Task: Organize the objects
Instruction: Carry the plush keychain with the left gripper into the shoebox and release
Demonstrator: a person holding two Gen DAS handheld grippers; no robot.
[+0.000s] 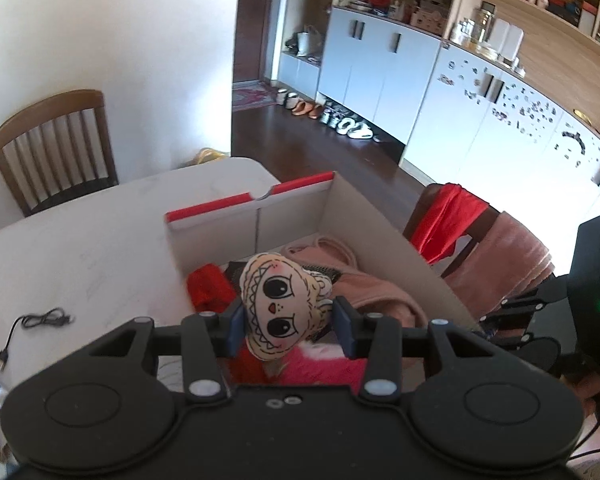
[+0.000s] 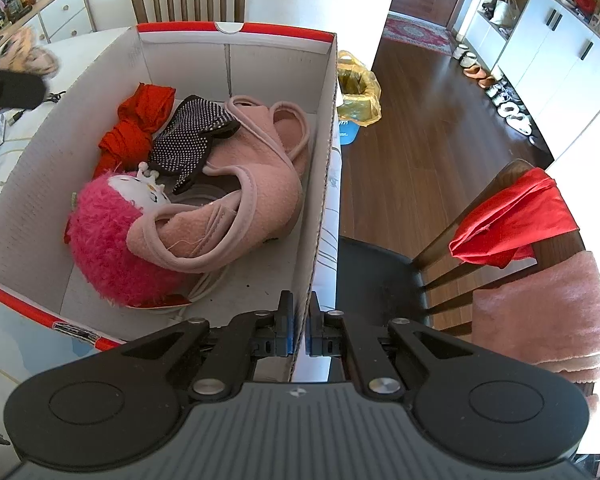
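A cream plush doll head (image 1: 278, 300) with big drawn eyes hangs between the blue pads of my left gripper (image 1: 288, 320), which is shut on it just above the near end of the open white cardboard box (image 1: 292, 216). In the box lie a fluffy pink plush (image 2: 104, 240), a pink fleece slipper (image 2: 252, 192), a black studded piece (image 2: 192, 132) and a red cloth (image 2: 140, 124). My right gripper (image 2: 299, 320) is shut on the box's right wall (image 2: 324, 200) near its front corner.
The box stands on a white table (image 1: 80, 248) with a black USB cable (image 1: 36, 324) to its left. A wooden chair (image 1: 52, 148) is behind the table. Another chair (image 2: 500, 220) on the right carries a red cloth (image 2: 516, 220) and a pink towel (image 2: 540, 312). A yellow-bagged bin (image 2: 356, 92) stands on the floor.
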